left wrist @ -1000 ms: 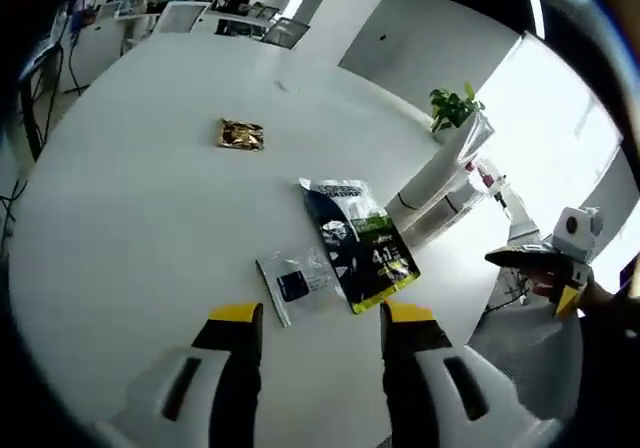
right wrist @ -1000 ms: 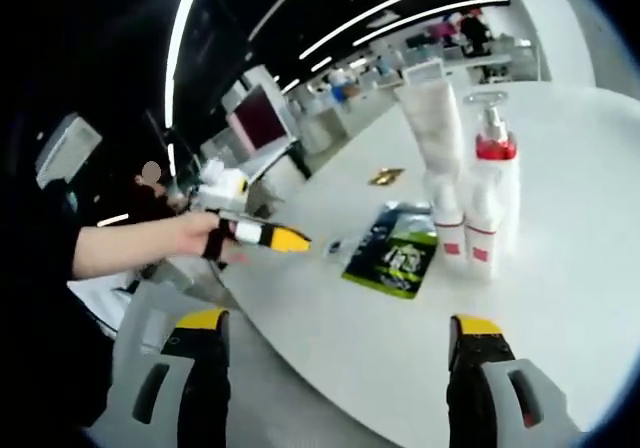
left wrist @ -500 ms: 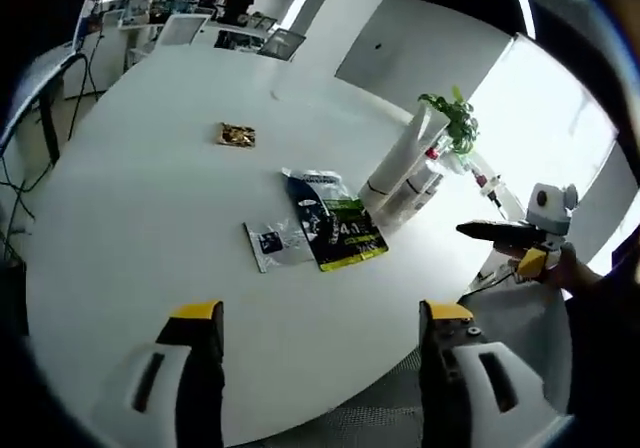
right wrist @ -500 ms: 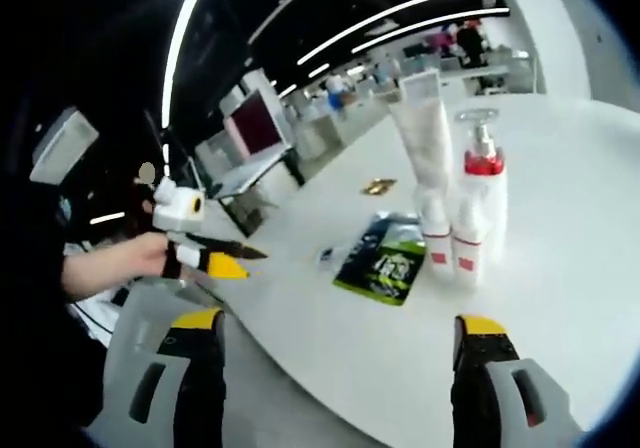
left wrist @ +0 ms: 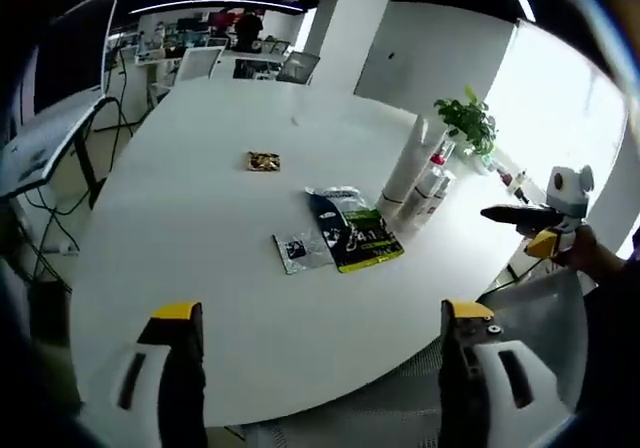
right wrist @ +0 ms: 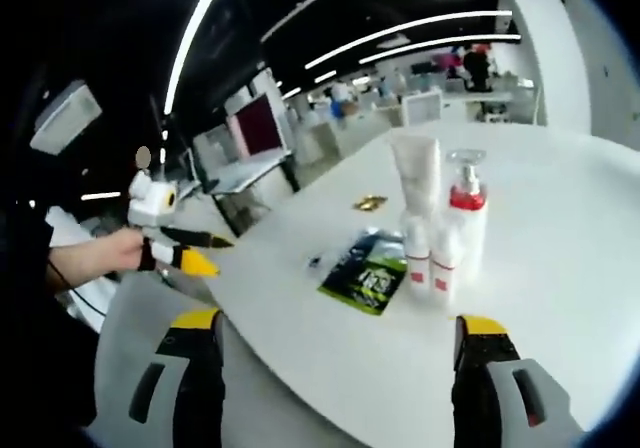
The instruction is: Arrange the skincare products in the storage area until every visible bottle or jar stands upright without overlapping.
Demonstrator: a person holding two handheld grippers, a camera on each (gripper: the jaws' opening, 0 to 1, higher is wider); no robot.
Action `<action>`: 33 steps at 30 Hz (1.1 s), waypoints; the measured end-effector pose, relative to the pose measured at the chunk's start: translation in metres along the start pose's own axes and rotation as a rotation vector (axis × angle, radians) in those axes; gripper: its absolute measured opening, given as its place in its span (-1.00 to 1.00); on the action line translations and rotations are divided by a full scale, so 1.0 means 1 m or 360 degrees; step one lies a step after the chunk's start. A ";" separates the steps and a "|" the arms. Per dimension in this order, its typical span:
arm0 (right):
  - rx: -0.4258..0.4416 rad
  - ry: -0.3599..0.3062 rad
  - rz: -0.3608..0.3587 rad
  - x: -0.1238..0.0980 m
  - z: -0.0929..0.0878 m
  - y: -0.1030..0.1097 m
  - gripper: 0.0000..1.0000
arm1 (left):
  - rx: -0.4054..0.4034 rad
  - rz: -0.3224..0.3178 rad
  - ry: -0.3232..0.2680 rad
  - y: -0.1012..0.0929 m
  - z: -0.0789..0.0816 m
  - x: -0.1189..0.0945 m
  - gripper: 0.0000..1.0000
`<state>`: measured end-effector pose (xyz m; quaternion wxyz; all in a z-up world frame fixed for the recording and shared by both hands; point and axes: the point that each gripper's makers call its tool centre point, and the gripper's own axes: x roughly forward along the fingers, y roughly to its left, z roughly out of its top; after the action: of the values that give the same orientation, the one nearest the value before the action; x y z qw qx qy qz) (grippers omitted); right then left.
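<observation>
Left gripper view is pulling back vs 1 s ago: left gripper [left wrist: 318, 318] spread wide, empty, as is right gripper [right wrist: 338, 326]. Bottles [right wrist: 440, 230] standing upright far right, beside flat sachets [left wrist: 352, 231]; prob. finished.

My left gripper [left wrist: 318, 320] is spread wide, its two yellow-tipped jaws far apart and gripping nothing. My right gripper [right wrist: 337, 326] is the same — jaws wide, nothing between them. In the left gripper view the right gripper comes in from the right edge, held in my right hand [left wrist: 585, 256], its jaws pointing left. In the right gripper view my left hand [right wrist: 118, 251] holds the left gripper out level — forearm extended from the left edge.
</observation>
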<state>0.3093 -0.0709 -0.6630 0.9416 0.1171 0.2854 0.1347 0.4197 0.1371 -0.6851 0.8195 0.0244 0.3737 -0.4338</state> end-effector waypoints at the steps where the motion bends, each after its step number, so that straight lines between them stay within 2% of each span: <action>1: -0.0040 0.0017 -0.0029 -0.003 -0.001 -0.007 0.98 | 0.0025 0.0022 -0.0011 0.001 0.001 -0.001 0.88; 3: -0.0098 0.0041 -0.0100 -0.007 -0.002 -0.021 0.98 | 0.0097 0.0099 0.0008 0.009 -0.001 -0.003 0.88; 7: -0.0111 0.0044 -0.0149 -0.010 -0.003 -0.034 0.98 | 0.0264 0.0195 0.0066 0.015 -0.005 -0.006 0.87; 9: -0.0153 0.0071 -0.0184 -0.012 -0.006 -0.040 0.98 | 0.0369 0.0180 0.0068 0.010 -0.002 -0.007 0.92; 12: -0.0201 0.0105 -0.0207 -0.011 -0.015 -0.043 0.98 | 0.0375 0.0139 0.0028 0.006 0.002 -0.007 0.98; 15: -0.0238 0.0134 -0.0219 -0.009 -0.024 -0.043 0.98 | 0.0412 0.0154 0.0023 0.010 0.002 -0.007 0.98; 20: -0.0248 0.0147 -0.0232 -0.001 -0.033 -0.042 0.98 | 0.0333 0.0133 -0.0063 0.013 0.004 -0.003 0.98; 24: -0.0364 0.0212 -0.0274 0.001 -0.038 -0.046 0.98 | 0.0319 0.0182 -0.0085 0.018 0.008 -0.003 0.90; 30: -0.0366 0.0217 -0.0288 0.000 -0.038 -0.048 0.98 | 0.0392 0.0165 -0.0035 0.013 0.003 0.002 0.90; 33: -0.0380 0.0225 -0.0298 -0.001 -0.038 -0.046 0.98 | 0.0373 0.0131 -0.0004 0.010 -0.001 0.004 0.93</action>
<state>0.2954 -0.1090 -0.7066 0.9349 -0.0325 0.3426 0.0871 0.4280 0.1410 -0.6909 0.8286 0.1349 0.3182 -0.4405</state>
